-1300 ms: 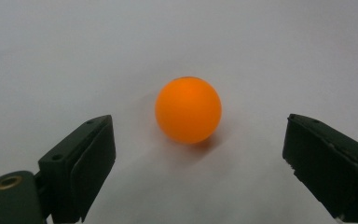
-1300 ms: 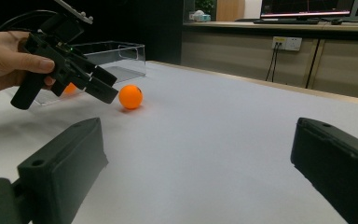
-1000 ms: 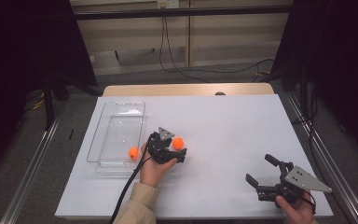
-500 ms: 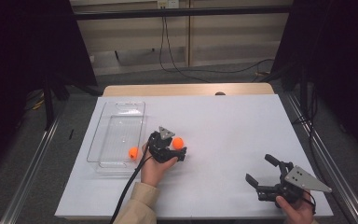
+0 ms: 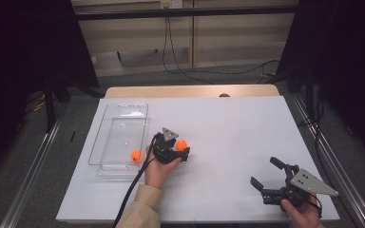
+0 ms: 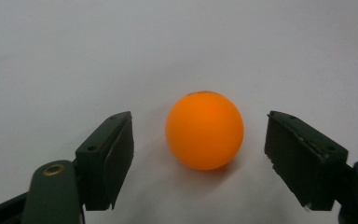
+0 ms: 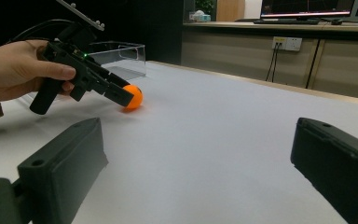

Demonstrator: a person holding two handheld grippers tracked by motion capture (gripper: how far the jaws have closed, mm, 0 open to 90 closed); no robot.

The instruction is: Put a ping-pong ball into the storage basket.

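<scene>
The left hand-held gripper (image 6: 200, 154) had just been closing on an orange ball (image 6: 204, 129) that sat on the white tabletop (image 5: 228, 123) between its jaws, gaps showing on both sides, pads not touching it. The right hand-held gripper (image 5: 270, 176) rested well apart, its jaws spread wide with nothing between them.
</scene>
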